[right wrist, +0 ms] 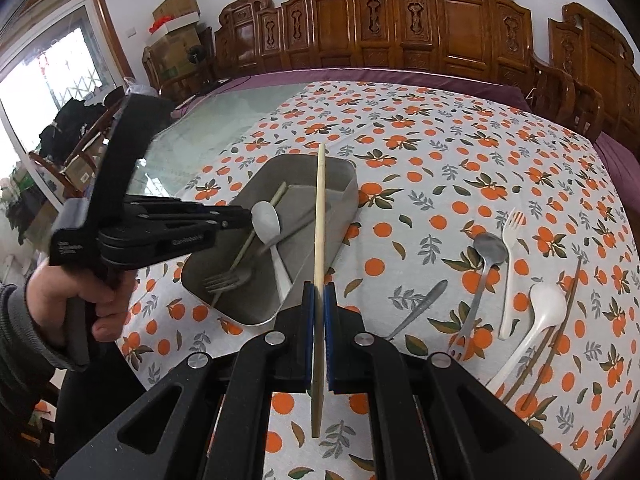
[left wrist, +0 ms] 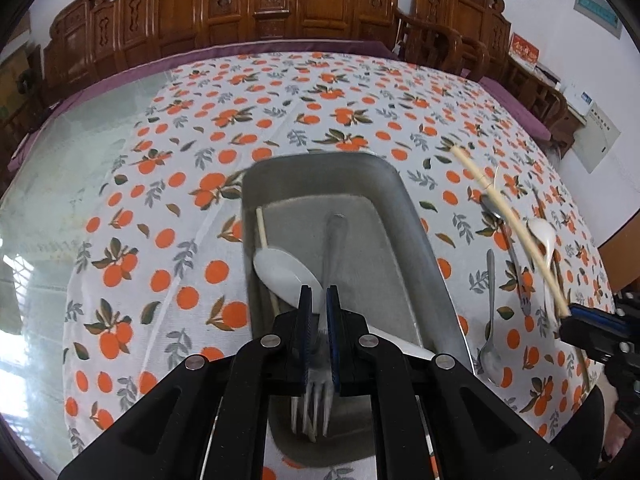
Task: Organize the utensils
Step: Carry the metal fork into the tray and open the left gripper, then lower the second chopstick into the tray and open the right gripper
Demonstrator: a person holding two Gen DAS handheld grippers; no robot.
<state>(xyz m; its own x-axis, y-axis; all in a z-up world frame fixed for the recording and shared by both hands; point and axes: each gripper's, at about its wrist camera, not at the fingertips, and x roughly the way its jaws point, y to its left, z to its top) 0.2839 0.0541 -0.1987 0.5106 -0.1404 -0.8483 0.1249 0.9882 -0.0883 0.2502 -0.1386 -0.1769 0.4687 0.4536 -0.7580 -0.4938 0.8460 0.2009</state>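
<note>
A grey metal tray (left wrist: pixel 416 240) (right wrist: pixel 344 184) sits on the orange-print cloth. In it lie a white spoon (left wrist: pixel 280 272) (right wrist: pixel 266 220), a pale chopstick (left wrist: pixel 262 228) (right wrist: pixel 276 198) and a metal fork (left wrist: pixel 330 248) (right wrist: pixel 228 278). My left gripper (left wrist: pixel 319 300) hangs over the tray, its jaws narrow around the fork; in the right wrist view the fork lies in the tray past the left gripper's tip (right wrist: pixel 240 216). My right gripper (right wrist: pixel 319 300) is shut on a wooden chopstick (right wrist: pixel 320 216) (left wrist: pixel 508 216), held over the tray's right side.
On the cloth right of the tray lie a metal spoon (right wrist: pixel 486 256) (left wrist: pixel 490 344), a white plastic fork (right wrist: pixel 510 264), a white spoon (right wrist: pixel 540 312) (left wrist: pixel 544 236), a metal utensil (right wrist: pixel 424 304) and dark chopsticks (right wrist: pixel 560 320). Carved wooden chairs (right wrist: pixel 400 20) ring the table.
</note>
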